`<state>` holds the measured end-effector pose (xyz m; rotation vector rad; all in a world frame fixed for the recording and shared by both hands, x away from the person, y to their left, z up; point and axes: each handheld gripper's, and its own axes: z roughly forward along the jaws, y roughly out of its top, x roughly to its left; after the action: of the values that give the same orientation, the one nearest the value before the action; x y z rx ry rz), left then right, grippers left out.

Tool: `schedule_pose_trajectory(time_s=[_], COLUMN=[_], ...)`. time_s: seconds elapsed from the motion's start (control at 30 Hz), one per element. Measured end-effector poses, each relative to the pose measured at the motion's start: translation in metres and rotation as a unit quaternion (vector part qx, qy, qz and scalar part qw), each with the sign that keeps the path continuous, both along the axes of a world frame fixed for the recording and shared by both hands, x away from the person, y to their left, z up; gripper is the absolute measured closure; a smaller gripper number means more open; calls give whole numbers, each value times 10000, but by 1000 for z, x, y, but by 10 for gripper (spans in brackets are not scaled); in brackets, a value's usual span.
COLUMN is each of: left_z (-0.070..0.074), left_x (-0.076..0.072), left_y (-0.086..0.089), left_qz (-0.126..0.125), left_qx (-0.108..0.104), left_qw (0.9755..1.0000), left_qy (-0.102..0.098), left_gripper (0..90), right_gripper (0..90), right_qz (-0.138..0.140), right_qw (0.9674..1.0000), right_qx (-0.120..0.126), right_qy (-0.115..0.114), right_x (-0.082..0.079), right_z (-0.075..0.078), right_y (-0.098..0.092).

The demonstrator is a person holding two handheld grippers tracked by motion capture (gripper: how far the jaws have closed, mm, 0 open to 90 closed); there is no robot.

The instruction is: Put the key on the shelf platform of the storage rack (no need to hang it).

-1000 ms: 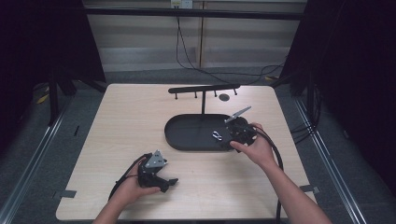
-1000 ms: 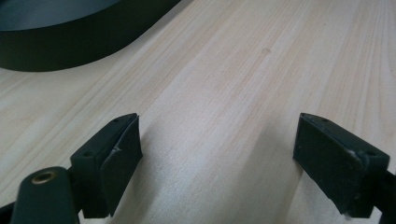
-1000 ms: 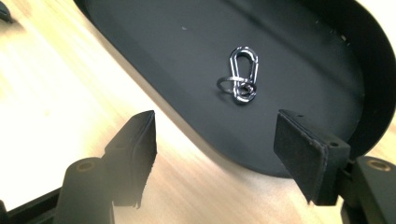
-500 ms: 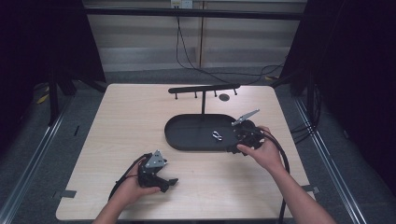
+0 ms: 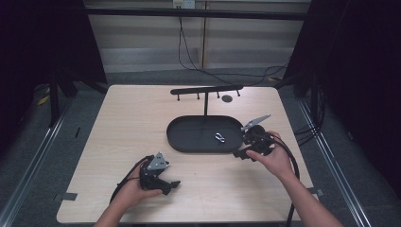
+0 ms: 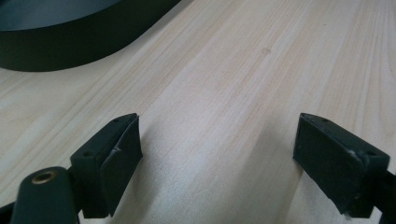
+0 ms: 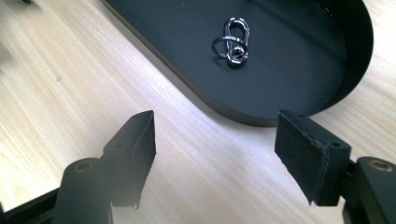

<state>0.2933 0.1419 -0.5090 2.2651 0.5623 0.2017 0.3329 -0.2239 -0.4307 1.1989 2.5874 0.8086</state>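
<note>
Both jaws of right gripper (image 7: 212, 154) gape beside tray rim (image 7: 233, 116).

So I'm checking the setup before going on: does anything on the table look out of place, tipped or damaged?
Nothing stands out. The black tray sits flat on the wooden table, with the small metal clip lying loose inside it. The hook stand rises upright at the tray's far edge. Both hand-held grippers are open and hold nothing.
</note>
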Motion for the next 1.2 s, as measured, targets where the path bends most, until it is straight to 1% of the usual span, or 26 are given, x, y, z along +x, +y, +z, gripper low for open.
schedule_pose_trajectory(time_s=[0.13,0.27,0.43,0.5,0.57,0.67,0.9,0.93,1.2], left_z=[0,0,0,0,0,0,0,0,0], left_x=[0,0,0,0,0,0,0,0,0], left_y=[0,0,0,0,0,0,0,0,0], left_qz=[1,-1,1,-1,0,1,2,0,0], left_qx=[0,3,1,3,2,0,-2,1,1], left_qw=[10000,10000,10000,10000,10000,10000,10000,10000,10000], left_qy=[-1,-1,-2,-2,-2,-1,0,-1,-2], left_gripper=[147,147,147,147,147,147,147,147,147], right_gripper=[289,289,290,289,289,289,289,289,288], right_qz=[8,18,-27,-23,-1,-52,-91,-65,-98], right_qw=[10000,10000,10000,10000,10000,10000,9999,10000,9999], right_qx=[-34,-1,38,-2,-17,-6,41,31,73], right_qy=[-15,-15,33,52,25,58,53,27,64], right_x=[-3,-7,-11,-12,-12,-15,-22,-22,-31], right_z=[0,-1,-6,-7,-8,-10,-14,-15,-19], right_y=[-2,-5,-10,-11,-12,-15,-24,-25,-33])
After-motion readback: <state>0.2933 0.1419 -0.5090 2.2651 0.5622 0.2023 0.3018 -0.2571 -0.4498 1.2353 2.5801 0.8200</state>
